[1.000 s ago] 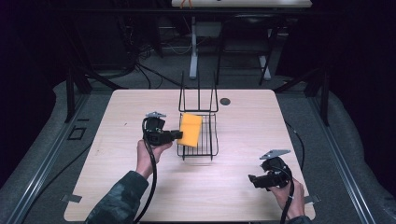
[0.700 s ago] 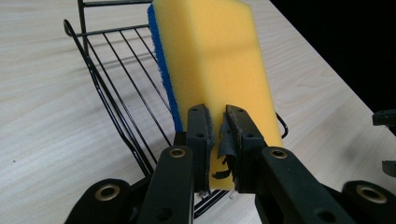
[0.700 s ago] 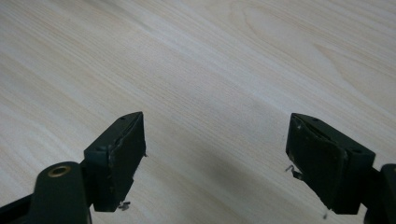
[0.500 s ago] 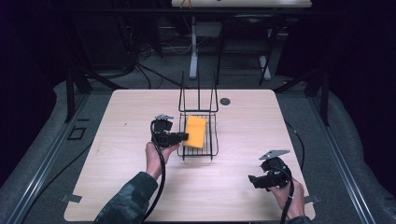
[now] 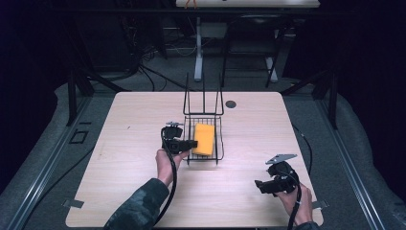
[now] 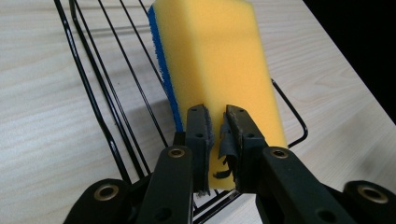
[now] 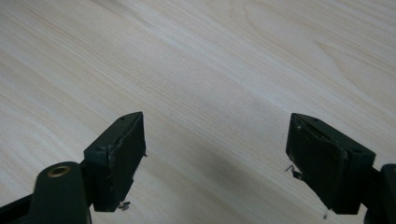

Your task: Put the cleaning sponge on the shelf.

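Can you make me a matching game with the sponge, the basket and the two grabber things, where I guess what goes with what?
Things:
1. sponge
2. wire basket
3. left gripper
4. right gripper

Descriptions:
A. jaws wide apart above bare table wood
B. yellow with a blue side
C. black, made of thin wires
D. jaws pinching the sponge's edge

Right pairs: 1-B, 2-C, 3-D, 4-A
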Motion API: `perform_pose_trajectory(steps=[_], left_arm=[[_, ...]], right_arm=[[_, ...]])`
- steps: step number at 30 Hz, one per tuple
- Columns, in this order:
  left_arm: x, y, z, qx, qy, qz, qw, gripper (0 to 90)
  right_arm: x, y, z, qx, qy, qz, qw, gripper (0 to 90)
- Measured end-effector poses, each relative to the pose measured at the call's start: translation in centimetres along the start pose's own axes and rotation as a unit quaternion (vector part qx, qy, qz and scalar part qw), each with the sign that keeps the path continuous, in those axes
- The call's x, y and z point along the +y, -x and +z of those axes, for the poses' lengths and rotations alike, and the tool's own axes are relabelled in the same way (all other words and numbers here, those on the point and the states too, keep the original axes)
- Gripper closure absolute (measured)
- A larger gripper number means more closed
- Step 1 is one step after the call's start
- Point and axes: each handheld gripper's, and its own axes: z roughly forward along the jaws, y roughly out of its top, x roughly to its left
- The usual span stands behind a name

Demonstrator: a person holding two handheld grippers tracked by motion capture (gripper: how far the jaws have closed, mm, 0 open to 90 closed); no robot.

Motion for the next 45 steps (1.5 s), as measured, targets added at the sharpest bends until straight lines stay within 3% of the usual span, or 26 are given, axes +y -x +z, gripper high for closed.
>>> perform_pose_trajectory(steps=[2, 15, 18, 23, 28, 29, 35, 39, 45], left_arm=[[-0.1, -0.1, 0.1, 0.002, -0.006, -0.006, 1.0000, 79.0], [-0.6, 0.1, 0.2, 0.016, -0.028, 0.004, 0.9995, 71.5], [-0.6, 0.1, 0.1, 0.029, -0.027, 0.013, 0.9991, 67.2], [-0.5, 0.3, 0.3, 0.030, -0.029, 0.031, 0.9986, 61.7], [-0.5, 0.4, 0.2, 0.038, -0.030, 0.035, 0.9982, 55.1], [-0.5, 0.4, 0.1, 0.038, -0.030, 0.035, 0.9982, 46.8], [-0.4, 0.8, -0.5, 0.044, -0.022, 0.054, 0.9973, 31.5], [-0.3, 1.2, -1.5, 0.053, -0.021, 0.085, 0.9948, 25.9], [-0.3, 1.1, -3.2, 0.062, -0.015, 0.102, 0.9927, 20.3]], right_arm=[[0.0, 0.0, 0.0, -0.001, -0.003, -0.001, 1.0000, 19.3], [0.1, -0.2, -0.1, 0.001, -0.001, -0.001, 1.0000, 19.2], [0.1, -0.2, -0.1, 0.001, 0.000, -0.002, 1.0000, 19.1], [0.1, -0.2, -0.1, 0.001, -0.002, -0.003, 1.0000, 19.1], [0.1, -0.1, -0.2, -0.003, 0.001, -0.005, 1.0000, 19.0], [0.1, -0.1, -0.2, -0.002, 0.002, -0.003, 1.0000, 19.0], [0.1, -0.2, -0.2, -0.002, 0.001, -0.002, 1.0000, 19.0], [0.1, -0.1, -0.2, -0.004, 0.003, -0.005, 1.0000, 19.0], [0.1, -0.1, -0.4, -0.005, 0.003, -0.006, 1.0000, 19.0]])
